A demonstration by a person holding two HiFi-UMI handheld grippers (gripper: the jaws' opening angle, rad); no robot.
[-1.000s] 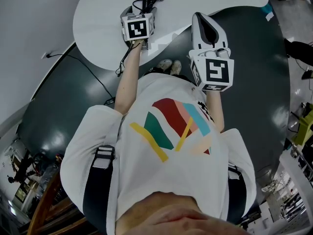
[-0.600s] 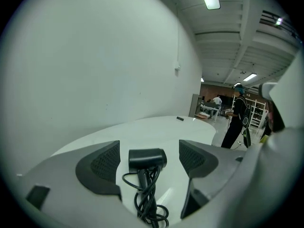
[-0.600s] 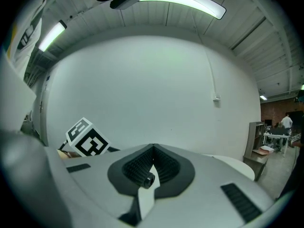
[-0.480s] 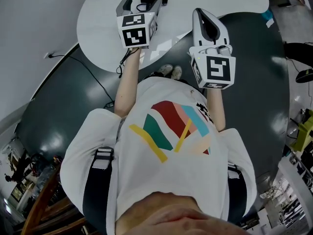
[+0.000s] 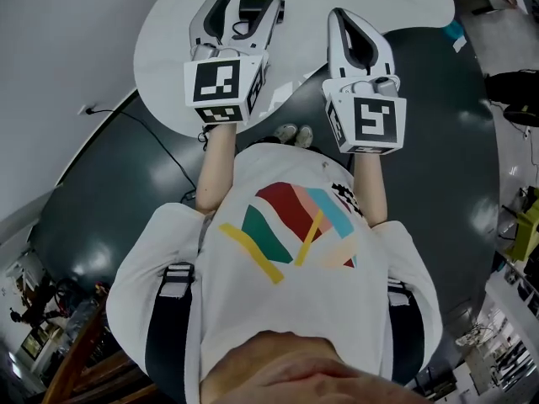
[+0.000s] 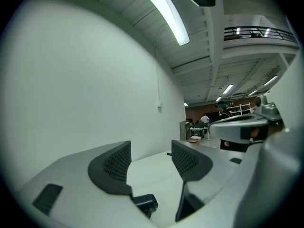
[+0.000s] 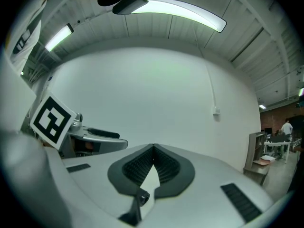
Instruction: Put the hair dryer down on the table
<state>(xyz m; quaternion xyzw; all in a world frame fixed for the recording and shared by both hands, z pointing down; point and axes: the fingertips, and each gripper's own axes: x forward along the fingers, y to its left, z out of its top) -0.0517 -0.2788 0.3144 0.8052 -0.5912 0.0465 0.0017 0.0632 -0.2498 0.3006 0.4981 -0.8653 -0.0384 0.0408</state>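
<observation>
Hidden: the hair dryer (image 5: 255, 8) sits mostly behind the left gripper (image 6: 151, 162); only its black barrel end shows.
Hair dryer: lies on the table, under and just past the left jaws, untouched.
Left gripper: jaws apart, just been narrowing, nothing between the ribbed dark pads.
Right gripper (image 7: 153, 156): beside the left, pads together, empty.
Table (image 5: 164, 49): round, smooth, white.
Floor (image 5: 438, 141): dark, glossy.

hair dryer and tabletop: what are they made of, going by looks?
Hair dryer: probably plastic, black and matte, with no glints on it. Table: smooth white top with an even, faint sheen, maybe laminate; the material is not certain.
</observation>
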